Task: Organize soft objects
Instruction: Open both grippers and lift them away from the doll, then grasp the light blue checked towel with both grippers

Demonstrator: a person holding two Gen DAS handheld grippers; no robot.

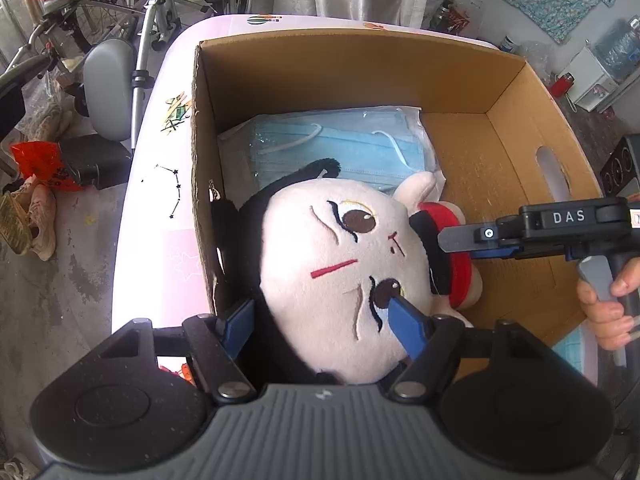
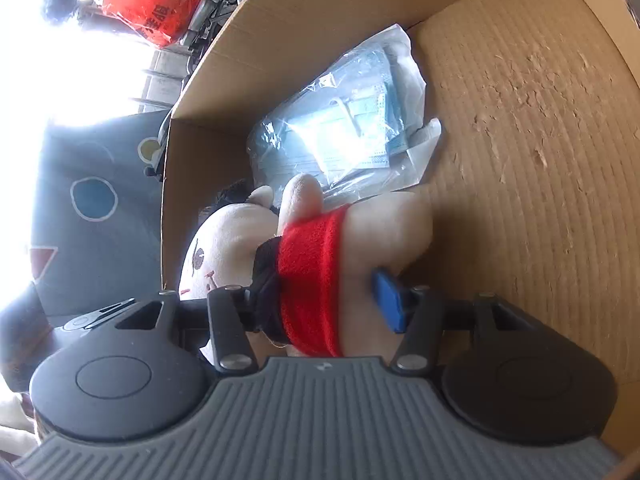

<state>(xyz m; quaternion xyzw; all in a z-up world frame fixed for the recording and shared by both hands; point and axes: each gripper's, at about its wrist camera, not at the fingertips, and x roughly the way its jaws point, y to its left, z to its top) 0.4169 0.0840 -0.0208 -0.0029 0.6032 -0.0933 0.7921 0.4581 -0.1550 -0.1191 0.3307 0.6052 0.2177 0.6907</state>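
A plush doll (image 1: 332, 252) with a cream face, black hair and a red garment lies inside the cardboard box (image 1: 360, 68), partly on a clear pack of blue face masks (image 1: 332, 144). My left gripper (image 1: 320, 316) points down at the doll, its blue pads pressed against both sides of the head. My right gripper (image 1: 448, 246) reaches in from the right at the doll's neck. In the right wrist view the doll's red-clad body (image 2: 308, 264) sits between the spread jaws of the right gripper (image 2: 316, 308). One blue pad (image 2: 390, 304) shows beside a leg and the other is hidden. The mask pack (image 2: 340, 132) lies beyond, on the box floor (image 2: 520, 120).
The box stands on a pale pink table (image 1: 152, 200) with printed drawings. A hand (image 1: 608, 304) holds the right gripper's handle over the right side of the box, whose wall has a cut-out handle hole (image 1: 554, 168). A wheelchair (image 1: 120, 40), red bags (image 1: 40, 164) and shoes are on the floor at left.
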